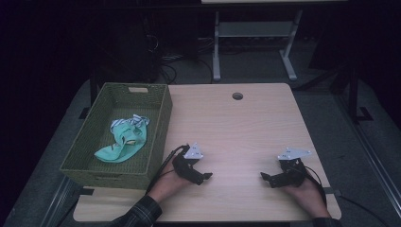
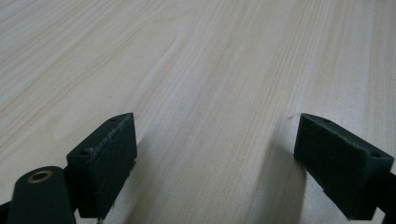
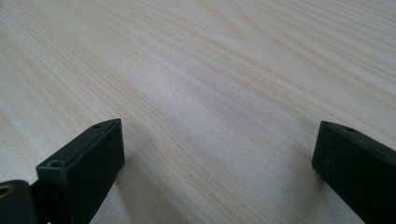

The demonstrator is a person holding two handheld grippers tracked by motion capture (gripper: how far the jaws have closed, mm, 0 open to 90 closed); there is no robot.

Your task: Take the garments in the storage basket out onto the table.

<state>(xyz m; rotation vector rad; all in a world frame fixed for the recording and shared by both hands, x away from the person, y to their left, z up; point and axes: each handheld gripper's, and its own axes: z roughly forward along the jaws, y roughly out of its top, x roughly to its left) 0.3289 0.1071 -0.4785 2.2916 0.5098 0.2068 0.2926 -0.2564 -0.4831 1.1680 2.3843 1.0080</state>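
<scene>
The person's two hands rest on the near edge of the pale wooden table (image 1: 236,127), the left gripper (image 1: 202,177) and right gripper (image 1: 265,178) both spread wide and empty. Far left, a green woven basket (image 1: 156,130) holds a crumpled turquoise cloth (image 1: 122,142).

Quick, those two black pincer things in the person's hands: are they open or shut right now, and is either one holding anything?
Left gripper: open, jaws wide apart over the pale wooden table, holding nothing.
Right gripper: open, jaws wide apart, holding nothing.
</scene>
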